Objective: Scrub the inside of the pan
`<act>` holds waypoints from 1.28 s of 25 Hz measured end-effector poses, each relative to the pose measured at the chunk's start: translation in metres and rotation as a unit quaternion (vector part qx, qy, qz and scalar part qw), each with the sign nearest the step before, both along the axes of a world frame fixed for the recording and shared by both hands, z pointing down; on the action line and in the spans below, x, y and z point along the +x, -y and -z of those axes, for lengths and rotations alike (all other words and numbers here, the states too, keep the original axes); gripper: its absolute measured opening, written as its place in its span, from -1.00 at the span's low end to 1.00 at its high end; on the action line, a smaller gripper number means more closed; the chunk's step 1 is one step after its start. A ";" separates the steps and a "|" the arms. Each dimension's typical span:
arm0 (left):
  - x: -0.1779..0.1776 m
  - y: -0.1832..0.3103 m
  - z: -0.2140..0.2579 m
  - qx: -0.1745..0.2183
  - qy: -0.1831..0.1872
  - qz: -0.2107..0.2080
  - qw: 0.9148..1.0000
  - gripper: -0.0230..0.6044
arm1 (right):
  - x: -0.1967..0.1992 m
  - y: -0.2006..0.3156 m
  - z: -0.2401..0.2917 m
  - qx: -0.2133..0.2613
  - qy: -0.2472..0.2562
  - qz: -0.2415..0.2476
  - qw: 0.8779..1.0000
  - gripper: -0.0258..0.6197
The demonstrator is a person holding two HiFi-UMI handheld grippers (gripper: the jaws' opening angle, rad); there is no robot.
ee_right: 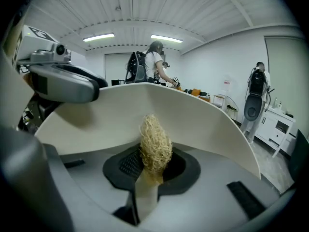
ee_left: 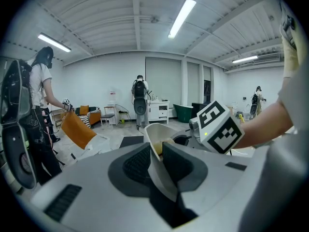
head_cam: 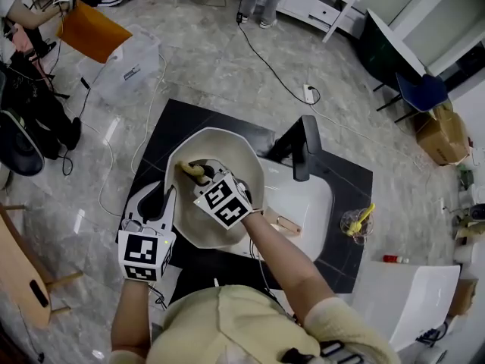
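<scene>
A cream pan (head_cam: 247, 162) is held tilted over the white sink (head_cam: 309, 208). My left gripper (head_cam: 164, 201) is shut on the pan's left rim; in the left gripper view the thin cream rim (ee_left: 158, 174) runs between the jaws of the left gripper (ee_left: 155, 159). My right gripper (head_cam: 200, 176) reaches inside the pan, shut on a straw-coloured fibre scrubber (head_cam: 189, 170). In the right gripper view the scrubber (ee_right: 155, 146) sticks up from the right gripper (ee_right: 152, 167), close to the pan's curved inner wall (ee_right: 203, 117). Whether it touches the wall I cannot tell.
A black faucet (head_cam: 307, 147) stands behind the sink on a black counter (head_cam: 350, 191). A glass with a yellow brush (head_cam: 358, 222) and a small red item (head_cam: 391, 258) lie at right. A white basin (head_cam: 413, 294) is at lower right. People stand in the room beyond.
</scene>
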State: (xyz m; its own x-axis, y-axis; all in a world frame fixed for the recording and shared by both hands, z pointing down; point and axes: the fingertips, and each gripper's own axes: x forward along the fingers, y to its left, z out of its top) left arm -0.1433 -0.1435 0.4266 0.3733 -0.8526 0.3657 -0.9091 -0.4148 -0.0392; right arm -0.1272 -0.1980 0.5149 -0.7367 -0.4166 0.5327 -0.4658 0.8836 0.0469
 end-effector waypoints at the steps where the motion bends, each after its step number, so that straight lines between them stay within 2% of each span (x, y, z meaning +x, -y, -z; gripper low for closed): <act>1: 0.000 0.000 0.000 0.000 -0.001 0.001 1.000 -0.72 | -0.002 -0.005 0.000 -0.001 0.004 0.012 1.000 -0.68; 9: 0.000 -0.001 0.001 0.004 0.003 0.004 1.000 -0.72 | -0.010 -0.047 0.000 -0.026 0.021 0.086 0.996 -0.68; 15: -0.001 -0.001 0.001 0.005 0.002 0.006 1.000 -0.72 | -0.009 -0.079 -0.008 -0.048 0.006 0.141 0.989 -0.68; 22: 0.000 0.000 0.000 0.005 0.007 0.009 1.000 -0.72 | 0.001 -0.114 -0.025 -0.071 -0.058 0.222 0.971 -0.68; 28: 0.002 0.000 0.000 0.005 0.010 0.011 1.000 -0.72 | 0.026 -0.137 -0.046 -0.110 -0.127 0.276 0.947 -0.68; 32: 0.001 -0.001 0.000 0.005 0.017 0.012 1.000 -0.72 | 0.048 -0.143 -0.062 -0.114 -0.200 0.292 0.928 -0.68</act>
